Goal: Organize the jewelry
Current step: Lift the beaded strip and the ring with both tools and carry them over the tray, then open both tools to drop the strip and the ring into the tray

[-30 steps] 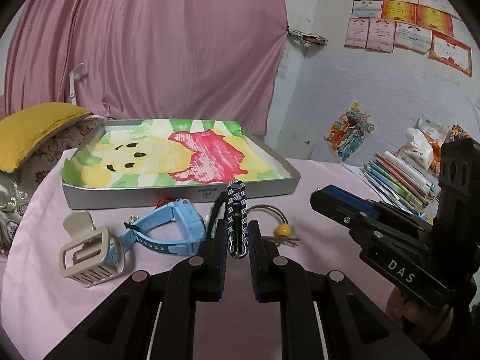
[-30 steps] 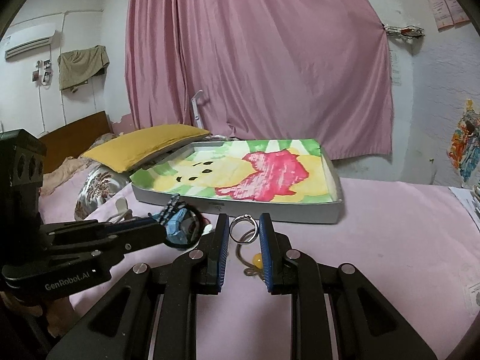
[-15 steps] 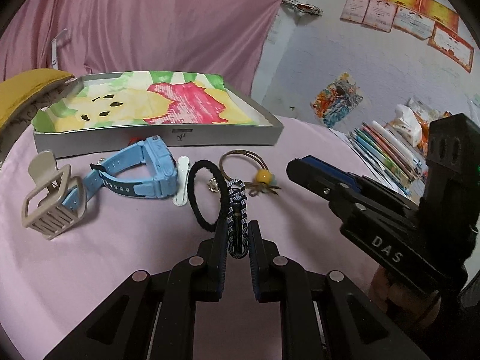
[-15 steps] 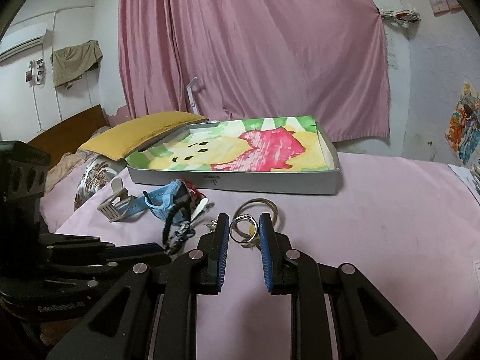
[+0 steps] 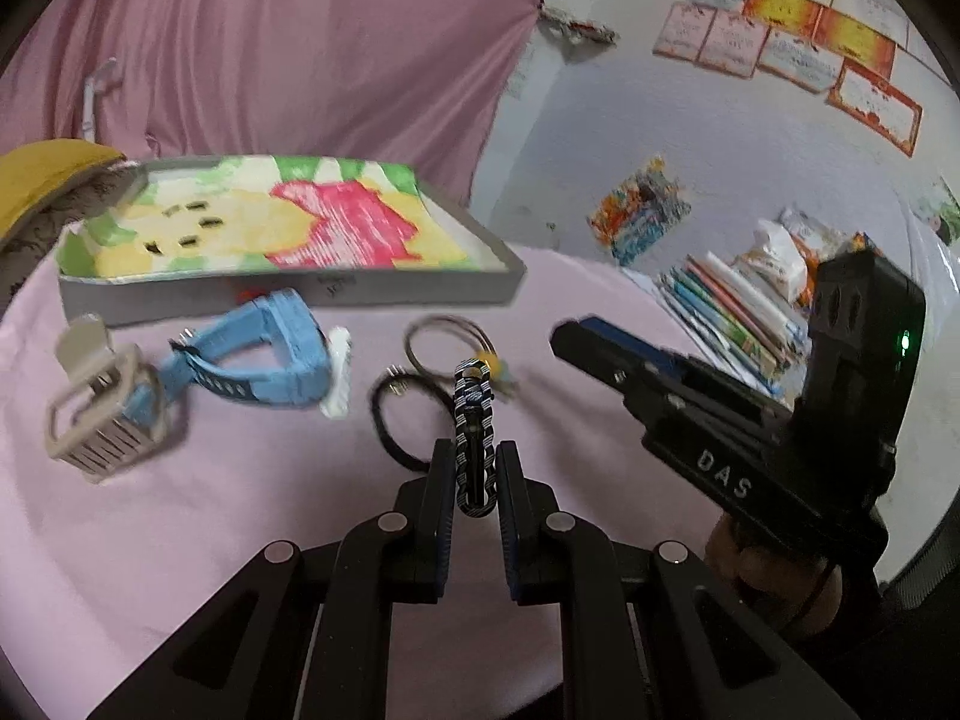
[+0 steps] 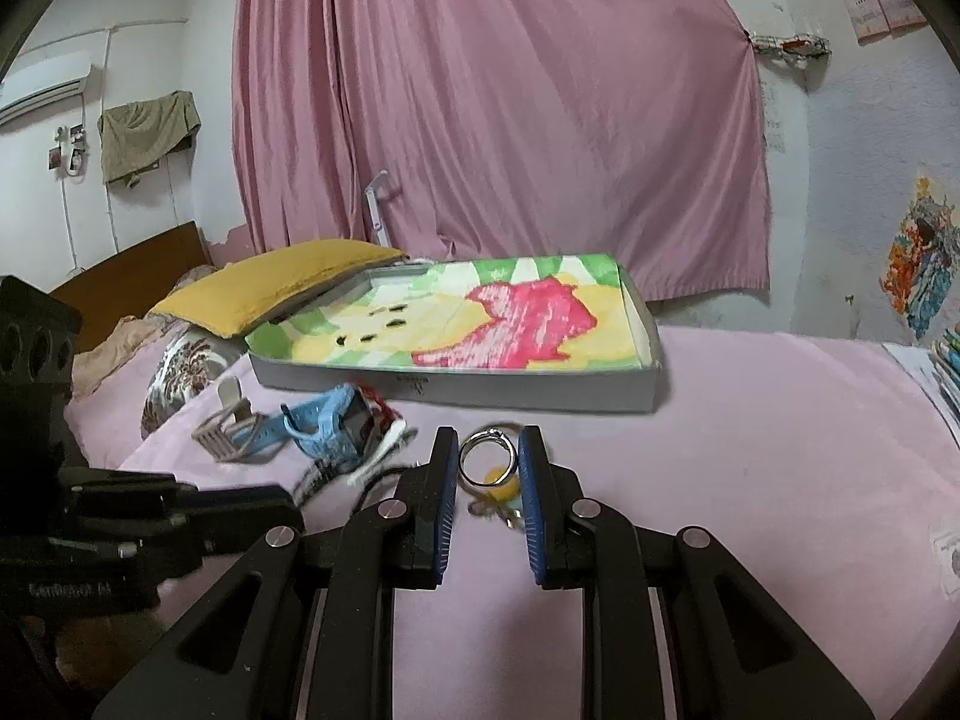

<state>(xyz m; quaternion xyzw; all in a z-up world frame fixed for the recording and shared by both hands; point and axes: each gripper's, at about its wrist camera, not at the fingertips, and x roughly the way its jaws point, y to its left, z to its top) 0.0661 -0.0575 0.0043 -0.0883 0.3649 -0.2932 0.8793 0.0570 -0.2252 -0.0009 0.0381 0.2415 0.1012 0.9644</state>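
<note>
1. In the left wrist view the left gripper has its jaws pressed on a braided blue-and-white bracelet, which stands up between the fingers and points toward 12 o'clock.
2. In the right wrist view the right gripper pinches a silver ring upright between its blue-padded fingers. The left view cannot show this: it sees only the right tool's black body at 3 o'clock, the fingertips hidden.
3. The left view shows the loose pieces on the pink cloth: a beige hair claw at 9 o'clock, touching a blue watch; a white clip beside the watch; a black hair tie just left of the bracelet; and a thin loop with a yellow bead beyond it.
4. In the right view the yellow bead lies just under the ring, and the watch and hair claw sit at 10 o'clock.
5. The tray with a yellow-and-pink cartoon lining stands at 11 o'clock in the left view and 12 o'clock in the right; no jewelry shows inside it.
6. Only the left view shows the stacked books and wall certificates at 2 o'clock.
7. Only the right view shows the yellow pillow, the hanging towel and the air conditioner at 10 o'clock.
8. A pink curtain hangs behind the tray.
</note>
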